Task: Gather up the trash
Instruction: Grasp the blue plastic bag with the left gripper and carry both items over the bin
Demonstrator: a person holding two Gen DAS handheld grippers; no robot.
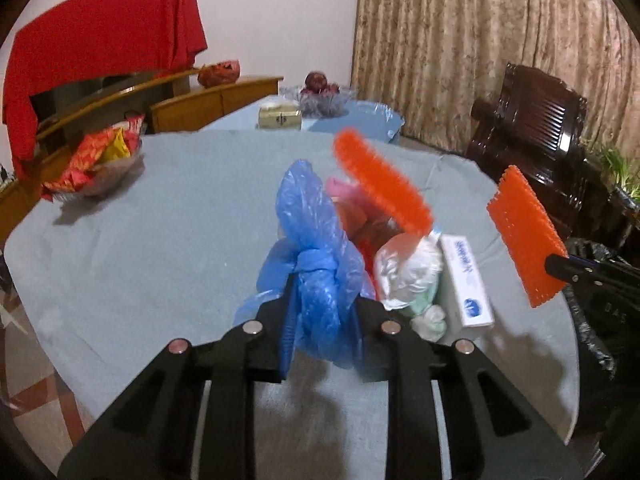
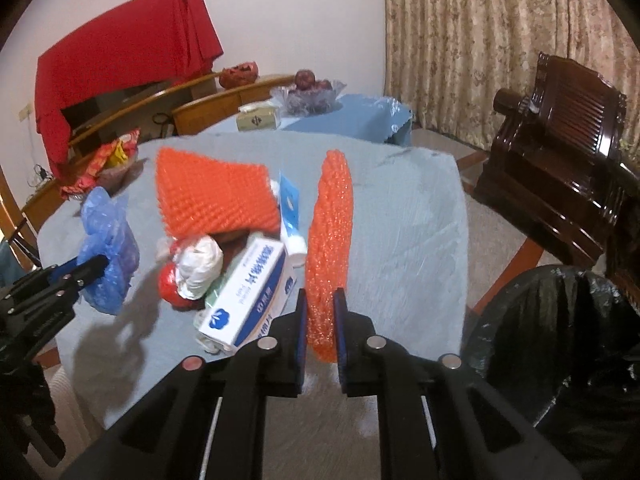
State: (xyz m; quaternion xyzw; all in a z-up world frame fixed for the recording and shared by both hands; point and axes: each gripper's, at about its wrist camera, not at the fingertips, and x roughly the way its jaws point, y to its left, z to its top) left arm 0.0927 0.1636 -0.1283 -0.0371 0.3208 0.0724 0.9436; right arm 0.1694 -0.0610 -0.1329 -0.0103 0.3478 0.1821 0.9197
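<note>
A table [image 1: 120, 240] with a grey-blue cloth stands in a room with a patterned curtain [image 1: 460, 40], a dark wooden chair [image 2: 560, 152] and a red cloth [image 1: 100, 52] over a cabinet. The left gripper [image 1: 324, 312] is closed on a knotted blue plastic bag [image 1: 316, 248], crumpled and shiny. The right gripper [image 2: 320, 320] clamps an orange bubble-wrap sheet [image 2: 330, 248] by its lower edge, and the sheet stands upright. The rest of the trash lies in a pile on the cloth: another orange bubble sheet [image 2: 212, 196], a tied white bag [image 2: 200, 268] and a white carton with blue print [image 2: 248, 292]. A bin with a black liner [image 2: 560, 340] is just beside the table on the right. A bowl of snack packets [image 1: 96, 164] stands at the far left edge.
</note>
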